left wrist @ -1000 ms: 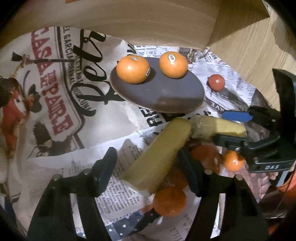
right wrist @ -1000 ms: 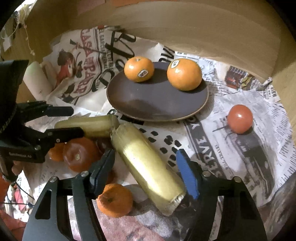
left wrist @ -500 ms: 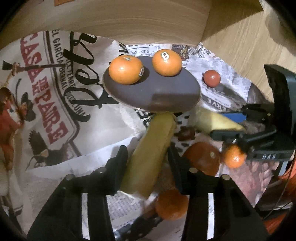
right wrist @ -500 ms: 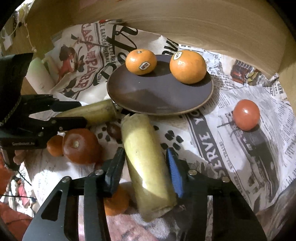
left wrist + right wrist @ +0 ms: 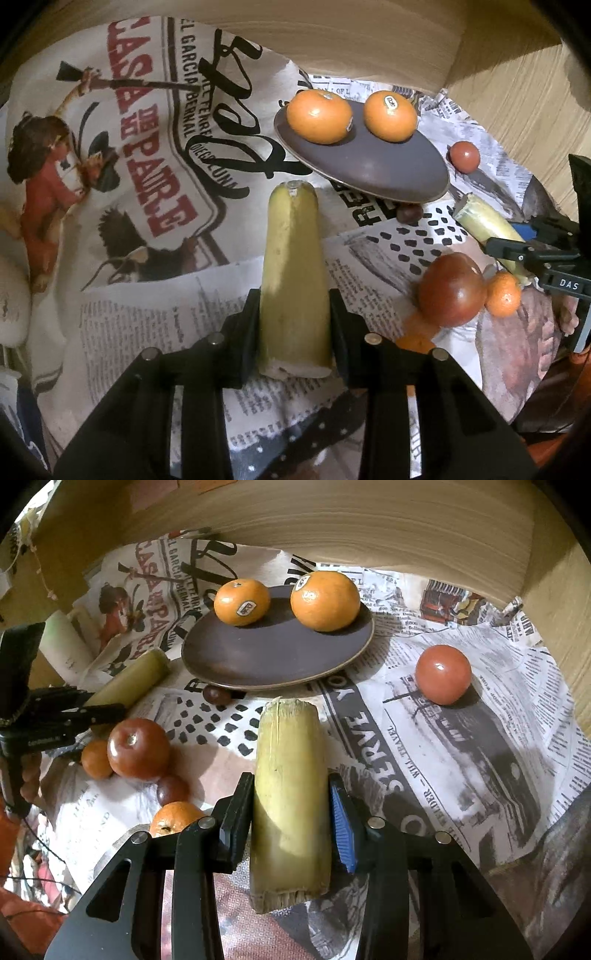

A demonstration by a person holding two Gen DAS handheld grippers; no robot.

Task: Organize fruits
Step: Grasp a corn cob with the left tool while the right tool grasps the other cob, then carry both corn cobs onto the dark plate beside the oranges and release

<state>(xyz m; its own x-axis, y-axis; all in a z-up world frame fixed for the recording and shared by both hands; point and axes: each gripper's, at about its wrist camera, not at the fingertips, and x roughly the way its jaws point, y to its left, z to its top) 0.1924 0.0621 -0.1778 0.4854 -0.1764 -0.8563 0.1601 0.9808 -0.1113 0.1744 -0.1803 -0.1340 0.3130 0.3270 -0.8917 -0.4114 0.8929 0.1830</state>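
Note:
My left gripper (image 5: 293, 314) is shut on a yellow-green sugarcane piece (image 5: 293, 273) and holds it pointing toward the brown plate (image 5: 388, 173). My right gripper (image 5: 291, 805) is shut on a second sugarcane piece (image 5: 290, 797), also pointing at the plate (image 5: 266, 653). Two oranges (image 5: 242, 602) (image 5: 325, 596) sit on the plate's far side. A red tomato (image 5: 443, 674) lies right of the plate. A dark red tomato (image 5: 138, 747) and small tangerines (image 5: 96, 758) (image 5: 173, 818) lie at the left. Each gripper shows in the other's view, the left one (image 5: 99, 710) and the right one (image 5: 517, 243).
Crumpled newspaper (image 5: 461, 738) covers the surface. A wooden wall (image 5: 332, 517) curves behind the plate and along the right side. Small brown round fruits (image 5: 216, 694) (image 5: 171, 790) lie near the plate's front and by the dark tomato. A white object (image 5: 11, 302) sits at the far left.
Both grippers closed fully on their sugarcane pieces and lifted them apart, each piece now pointing straight along the fingers. The left gripper moved left, away from the pile of tomatoes and tangerines.

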